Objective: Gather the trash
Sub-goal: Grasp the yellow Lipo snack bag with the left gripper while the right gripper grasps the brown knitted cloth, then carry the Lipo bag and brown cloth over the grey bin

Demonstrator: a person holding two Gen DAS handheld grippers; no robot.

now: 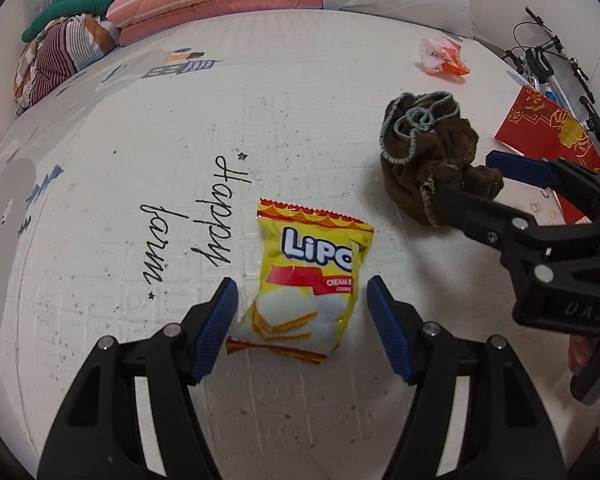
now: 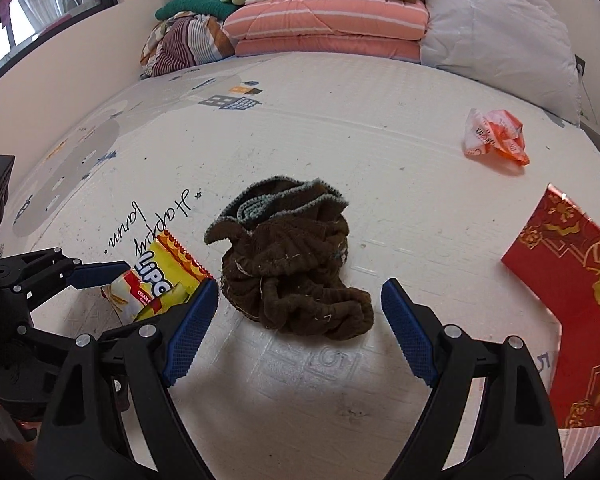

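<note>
A yellow Lipo snack wrapper (image 1: 306, 276) lies flat on the white mat (image 1: 140, 160). My left gripper (image 1: 302, 294) is open, its blue pads on either side of the wrapper's lower half, apart from it. The wrapper also shows in the right wrist view (image 2: 156, 286). My right gripper (image 2: 300, 296) is open around the near end of a crumpled brown cloth (image 2: 292, 264). It enters the left wrist view from the right (image 1: 476, 178), at the cloth (image 1: 428, 152). A crumpled orange and white wrapper (image 2: 494, 136) lies far right, also in the left wrist view (image 1: 444, 56).
A red and gold paper bag (image 2: 576, 300) lies at the right edge of the mat. Folded pink striped quilts (image 2: 328, 24), a white pillow (image 2: 500, 32) and bundled clothes (image 2: 184, 44) are stacked at the far end. A bicycle (image 1: 556, 64) stands beyond the mat's right side.
</note>
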